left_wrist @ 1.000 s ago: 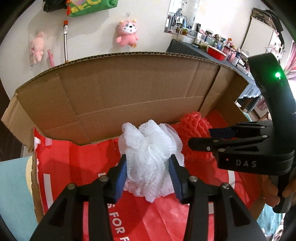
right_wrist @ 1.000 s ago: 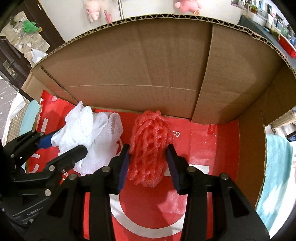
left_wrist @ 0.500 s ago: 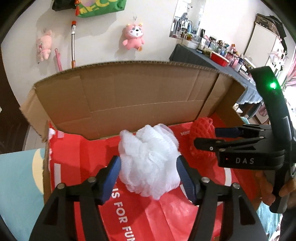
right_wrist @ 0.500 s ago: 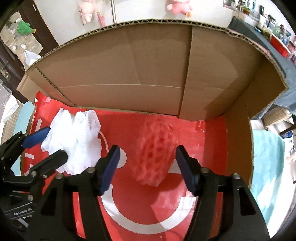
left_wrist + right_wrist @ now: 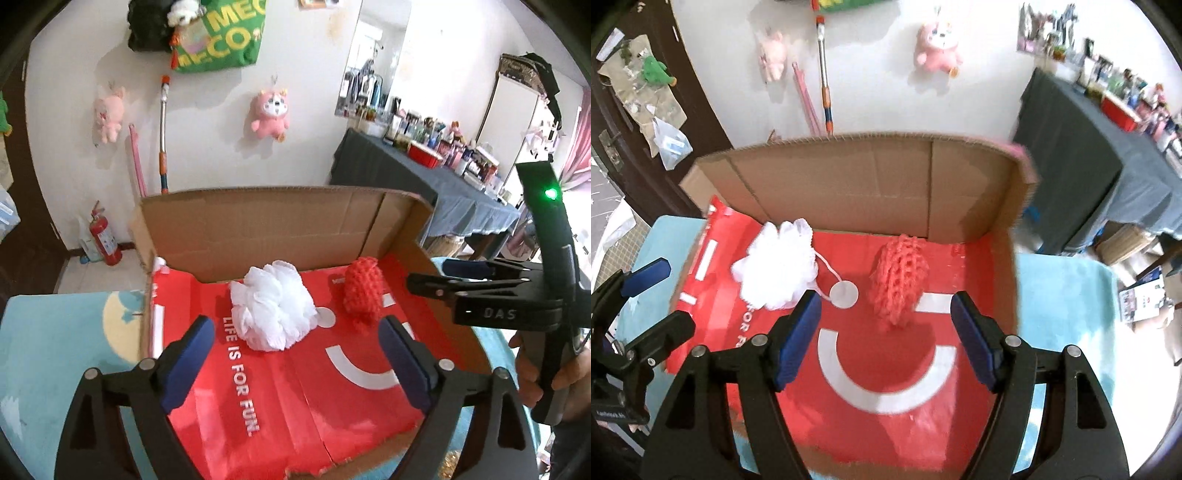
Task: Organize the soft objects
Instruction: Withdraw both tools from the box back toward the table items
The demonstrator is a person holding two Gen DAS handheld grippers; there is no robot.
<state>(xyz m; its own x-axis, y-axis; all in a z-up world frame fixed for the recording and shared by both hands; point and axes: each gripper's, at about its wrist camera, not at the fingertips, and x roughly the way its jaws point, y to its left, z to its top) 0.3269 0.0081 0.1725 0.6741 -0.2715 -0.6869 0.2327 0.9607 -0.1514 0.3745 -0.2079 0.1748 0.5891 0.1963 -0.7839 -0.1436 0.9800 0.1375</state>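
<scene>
With both sets of tongs spread wide and empty, left tongs (image 5: 295,354) sit short of the white mesh pouf (image 5: 273,304) and right tongs (image 5: 886,332) short of the red foam net (image 5: 899,282). Both items lie apart on the cardboard box's (image 5: 871,192) red floor. Risk: the pouf's loose cord (image 5: 827,267) could snag a finger on any re-approach and drag the pouf out.

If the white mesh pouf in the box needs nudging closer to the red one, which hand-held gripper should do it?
Probably the left hand-held gripper: it is open and lined up behind the white pouf. The right hand-held gripper faces the red pouf.
</scene>
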